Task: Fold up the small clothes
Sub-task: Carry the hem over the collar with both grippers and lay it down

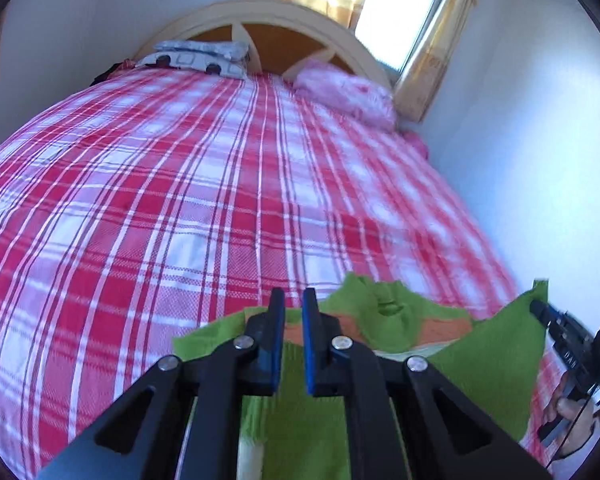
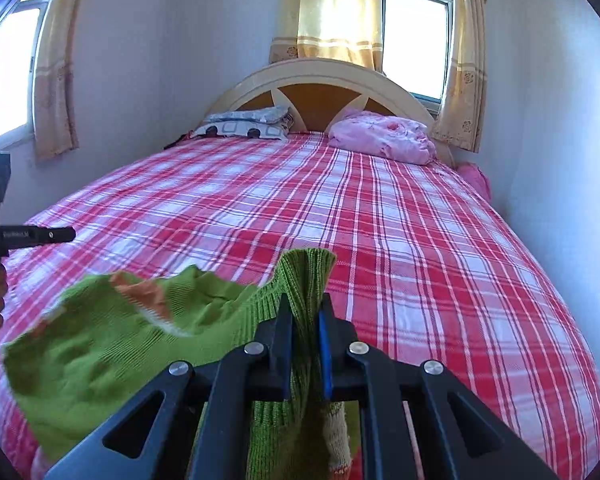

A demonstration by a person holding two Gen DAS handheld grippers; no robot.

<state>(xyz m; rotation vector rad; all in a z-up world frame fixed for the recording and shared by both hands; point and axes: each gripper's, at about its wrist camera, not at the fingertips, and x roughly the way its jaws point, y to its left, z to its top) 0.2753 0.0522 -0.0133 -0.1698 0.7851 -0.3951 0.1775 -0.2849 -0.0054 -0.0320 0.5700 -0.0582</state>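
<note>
Overhead, pale walls and curtained windows [image 2: 416, 40] frame a bed [image 2: 340, 208] in a red-and-white plaid sheet, with pillows [image 2: 384, 140] against the arched headboard [image 2: 320, 80]. Near the foot a green knit garment [image 2: 112, 344] hangs stretched between both tools: the left hand-held gripper [image 1: 293, 300] is clenched on one edge, the right hand-held gripper [image 2: 306, 304] on its ribbed hem. No writing is legible.

A bed [image 2: 380, 216] in red-and-white plaid, arched headboard [image 2: 320, 80], stands between white walls under bright, yellow-curtained windows [image 2: 416, 40].
</note>
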